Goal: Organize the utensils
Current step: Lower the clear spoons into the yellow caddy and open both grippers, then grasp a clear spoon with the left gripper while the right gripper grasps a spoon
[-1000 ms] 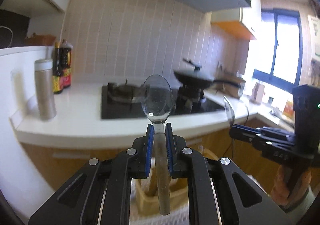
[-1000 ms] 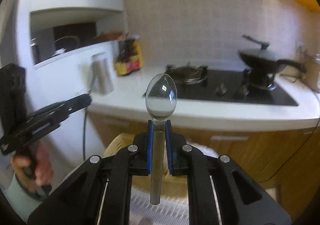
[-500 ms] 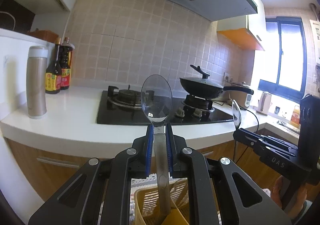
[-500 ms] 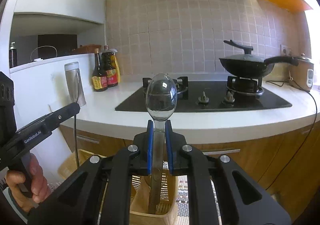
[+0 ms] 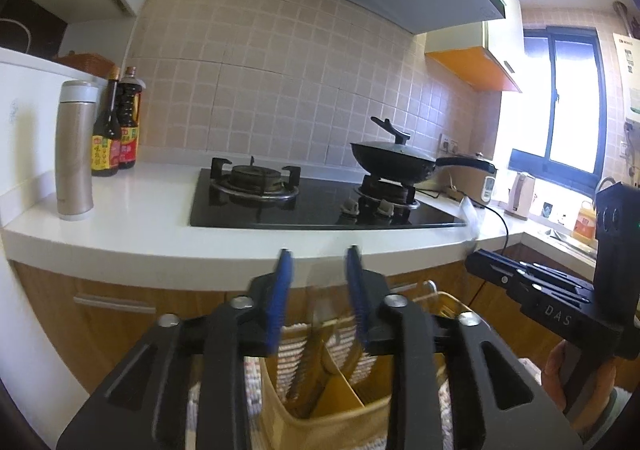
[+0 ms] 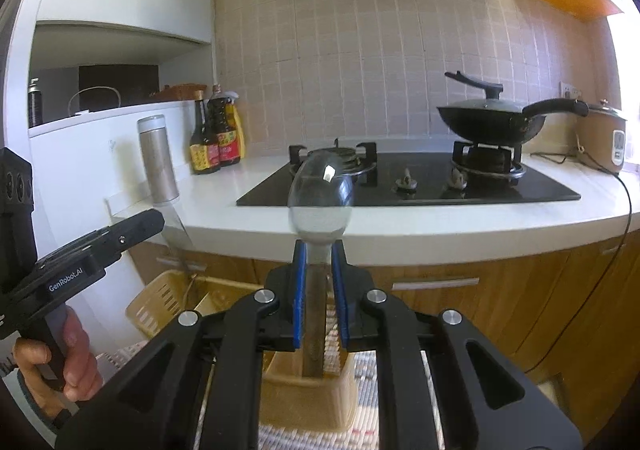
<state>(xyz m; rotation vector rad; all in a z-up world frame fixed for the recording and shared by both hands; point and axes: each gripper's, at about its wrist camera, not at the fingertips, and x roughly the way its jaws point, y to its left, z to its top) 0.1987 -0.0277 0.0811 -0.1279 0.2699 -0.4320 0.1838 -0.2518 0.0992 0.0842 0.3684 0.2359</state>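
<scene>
My left gripper [image 5: 319,290] is open, its blue pads apart. A blurred metal spoon [image 5: 316,326] is dropping between them into the yellow divided utensil holder [image 5: 344,402] below. My right gripper [image 6: 320,290] is shut on a metal spoon [image 6: 320,189], bowl up, its handle pointing down over a yellow holder [image 6: 308,398]. The right gripper also shows at the right of the left wrist view [image 5: 532,286]. The left gripper shows at the left of the right wrist view [image 6: 100,246].
A white counter [image 5: 140,226] carries a black gas hob [image 5: 312,201], a wok [image 5: 392,161], a steel flask [image 5: 76,145] and sauce bottles [image 5: 118,129]. A yellow basket [image 6: 164,302] and a woven mat [image 6: 372,370] lie below. Wooden cabinet fronts [image 6: 500,298] stand behind.
My left gripper opened and let go of its spoon, which slid down toward the holder. Both grippers lowered a little. The right gripper still holds its spoon.
</scene>
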